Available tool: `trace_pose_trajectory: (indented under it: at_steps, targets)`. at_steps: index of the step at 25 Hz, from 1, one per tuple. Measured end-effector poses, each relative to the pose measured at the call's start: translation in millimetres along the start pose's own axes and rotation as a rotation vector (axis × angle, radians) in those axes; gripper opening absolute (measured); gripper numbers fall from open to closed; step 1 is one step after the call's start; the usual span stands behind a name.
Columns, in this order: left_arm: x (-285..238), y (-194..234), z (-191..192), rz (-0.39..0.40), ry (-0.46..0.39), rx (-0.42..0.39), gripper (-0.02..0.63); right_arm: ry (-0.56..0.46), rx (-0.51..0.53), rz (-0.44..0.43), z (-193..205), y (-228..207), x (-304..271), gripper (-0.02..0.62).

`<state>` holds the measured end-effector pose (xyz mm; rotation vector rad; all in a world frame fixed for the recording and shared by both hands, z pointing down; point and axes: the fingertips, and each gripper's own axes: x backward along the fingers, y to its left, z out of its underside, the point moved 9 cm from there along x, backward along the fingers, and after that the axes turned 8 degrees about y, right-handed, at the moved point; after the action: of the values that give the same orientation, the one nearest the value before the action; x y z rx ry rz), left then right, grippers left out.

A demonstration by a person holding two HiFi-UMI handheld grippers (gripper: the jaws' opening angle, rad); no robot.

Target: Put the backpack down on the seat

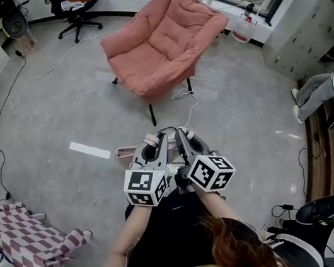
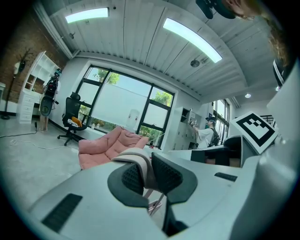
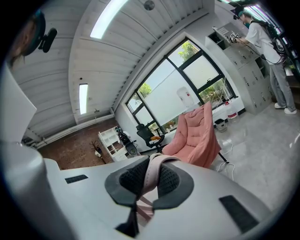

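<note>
1. Left gripper [image 2: 149,171]: jaws pinched nearly together on one pale strap [image 2: 140,161] of the backpack [image 1: 124,154].
2. Right gripper [image 3: 151,180]: likewise clamped on a second strap [image 3: 153,172], side by side with the left, almost touching.
3. Backpack: hanging just beneath both claws, mostly hidden under them in the head view.
4. Pink seat [image 1: 160,41]: straight ahead of both claws and lower, well apart; long axis running away from the tips toward the backrest; neither hand clearly nearer.
5. Count: two grippers, two held straps, one backpack, one pink seat.
6. Likely next: carry forward, then lower.
</note>
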<state>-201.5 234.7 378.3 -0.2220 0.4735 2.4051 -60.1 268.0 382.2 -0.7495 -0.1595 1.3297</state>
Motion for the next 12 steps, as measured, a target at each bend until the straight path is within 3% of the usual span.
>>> trace_pose_trajectory:
  at_steps: [12]
  targets:
    - [14.1, -0.3, -0.1, 0.004, -0.017, 0.011, 0.035, 0.009, -0.002, -0.013, 4.5, 12.3, 10.0, 0.043]
